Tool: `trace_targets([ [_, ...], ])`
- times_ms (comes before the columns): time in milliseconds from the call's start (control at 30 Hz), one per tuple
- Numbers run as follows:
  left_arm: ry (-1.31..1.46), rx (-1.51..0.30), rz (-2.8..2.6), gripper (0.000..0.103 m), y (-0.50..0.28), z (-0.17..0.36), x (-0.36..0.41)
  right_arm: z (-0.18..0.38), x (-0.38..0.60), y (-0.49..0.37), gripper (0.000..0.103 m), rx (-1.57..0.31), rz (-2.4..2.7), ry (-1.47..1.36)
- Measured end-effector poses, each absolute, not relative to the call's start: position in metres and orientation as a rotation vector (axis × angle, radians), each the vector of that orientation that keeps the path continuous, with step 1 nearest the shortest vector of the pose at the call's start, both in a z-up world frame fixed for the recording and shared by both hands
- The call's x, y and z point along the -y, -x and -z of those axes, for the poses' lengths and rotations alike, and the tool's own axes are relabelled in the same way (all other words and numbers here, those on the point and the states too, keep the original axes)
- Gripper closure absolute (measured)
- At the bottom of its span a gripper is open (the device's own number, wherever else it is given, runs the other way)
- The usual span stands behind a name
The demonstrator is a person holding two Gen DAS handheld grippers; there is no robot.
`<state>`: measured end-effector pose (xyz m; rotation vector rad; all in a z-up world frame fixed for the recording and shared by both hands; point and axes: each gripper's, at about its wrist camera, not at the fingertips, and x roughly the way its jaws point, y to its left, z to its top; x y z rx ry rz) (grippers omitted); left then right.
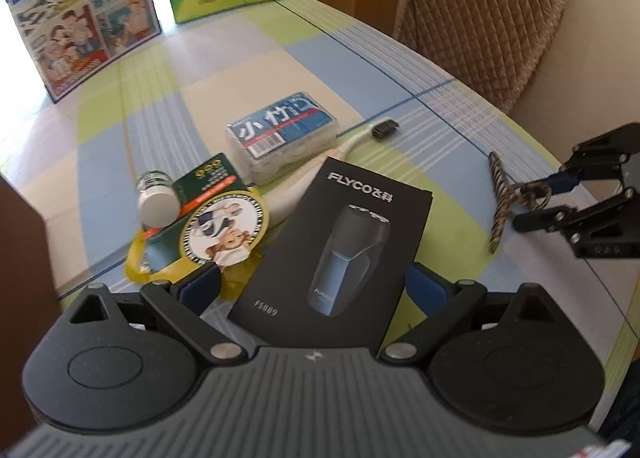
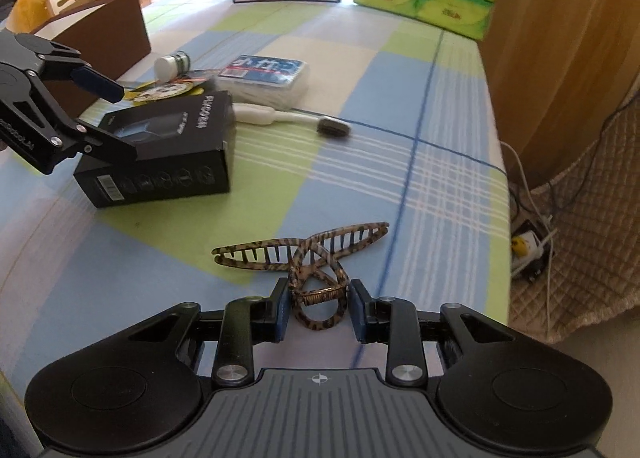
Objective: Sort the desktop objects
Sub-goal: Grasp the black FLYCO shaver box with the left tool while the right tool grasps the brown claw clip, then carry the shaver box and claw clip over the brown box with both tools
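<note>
Where the right gripper (image 2: 318, 308) closes in on the leopard-print hair claw (image 2: 308, 258), its fingers flank the clip's looped handles, seemingly touching, with teeth splayed on the checked tablecloth (image 2: 420, 185). The left gripper (image 1: 312, 290) is spread wide around the black shaver box (image 1: 336, 250), not visibly pinching it. Beyond lie a white toothbrush (image 2: 288, 115), a floss-pick case (image 1: 282, 133) and a small bottle (image 1: 158, 201).

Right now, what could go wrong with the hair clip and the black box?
The hair clip sits between the right gripper jaws by its round handle loops only; it may twist or spring free. The left gripper straddles the black shaver box, wide for those jaws. Lifting it might nudge the toothbrush beside it.
</note>
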<state>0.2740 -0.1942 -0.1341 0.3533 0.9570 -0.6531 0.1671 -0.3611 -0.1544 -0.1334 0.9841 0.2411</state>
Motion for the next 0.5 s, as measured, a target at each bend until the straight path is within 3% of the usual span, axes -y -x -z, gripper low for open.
trace_targets([
  [167, -0.352, -0.988, 0.676, 0.009, -0.275, 0.143, 0.203, 0.151, 0.373, -0.160, 0.075, -1.003, -0.196, 0.114],
  [300, -0.350, -1.032, 0.689, 0.025, -0.261, 0.146, 0.209, 0.149, 0.380, -0.153, 0.075, -1.009, -0.165, 0.087],
  [500, -0.289, -1.083, 0.655, 0.026, -0.238, 0.148, 0.211, 0.148, 0.385, -0.148, 0.075, -1.011, -0.154, 0.078],
])
